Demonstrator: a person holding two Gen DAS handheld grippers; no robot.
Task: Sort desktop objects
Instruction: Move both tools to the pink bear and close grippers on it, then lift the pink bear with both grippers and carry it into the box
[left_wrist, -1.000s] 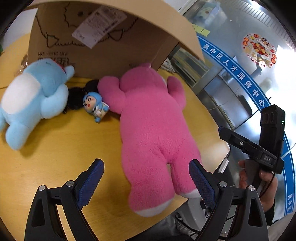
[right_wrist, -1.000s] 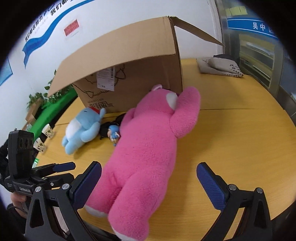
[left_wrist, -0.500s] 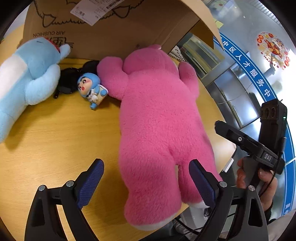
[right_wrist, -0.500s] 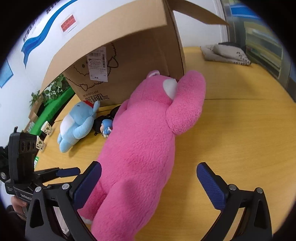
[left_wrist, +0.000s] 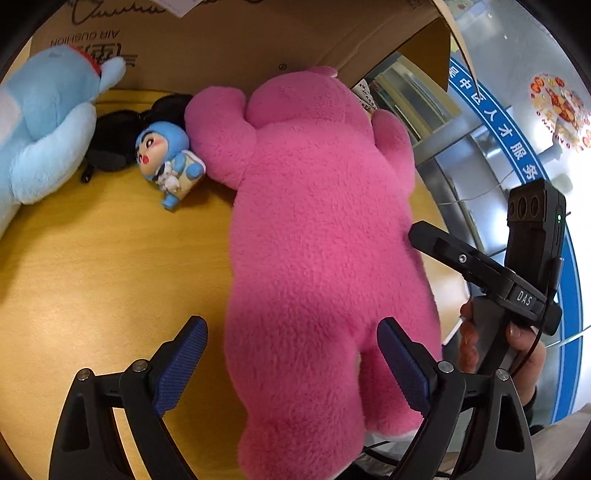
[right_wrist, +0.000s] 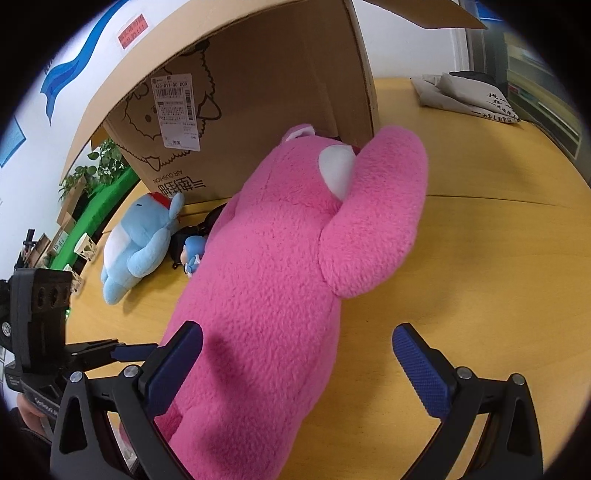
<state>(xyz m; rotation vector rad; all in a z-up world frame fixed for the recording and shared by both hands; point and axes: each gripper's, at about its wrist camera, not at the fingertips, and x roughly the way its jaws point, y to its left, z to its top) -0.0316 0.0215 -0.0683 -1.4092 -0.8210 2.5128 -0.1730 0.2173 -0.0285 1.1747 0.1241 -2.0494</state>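
Pink bear (left_wrist: 314, 229) (right_wrist: 280, 266): large plush, lying face down on the yellow table (left_wrist: 92, 266) (right_wrist: 480, 258), head toward the cardboard box (left_wrist: 229, 40) (right_wrist: 266, 92), feet at the near table edge. One arm raised beside the head, close to the box corner; white inner ear visible in the right wrist view.

Cardboard box: upside-down print and a white label (right_wrist: 176, 110) on the side facing the bear, flaps open; directly behind the bear's head.

Small doll (left_wrist: 166, 158) (right_wrist: 192, 253): blue hood, painted face; left of the bear, touching its other arm.

Black object (left_wrist: 114, 140) (right_wrist: 181, 243): behind the doll, between bear and blue toy; type unclear.

Blue plush (left_wrist: 48, 125) (right_wrist: 144, 236): light blue with white belly, red patch on the head; farther left of the bear, beyond the doll, in front of the box.

Folded grey bags (right_wrist: 465, 96): far right of the bear, well apart, at the back of the table.

Left gripper (left_wrist: 291, 358): spread wide, blue pads either side of the bear's lower body and legs; contact not clear. Empty.

Right gripper (right_wrist: 295, 362): spread wide, straddling the bear's lower back from the bear's right; left pad close against the fur, right pad clear of it above bare table. Empty. Held by a hand (left_wrist: 517, 343) right of the bear.
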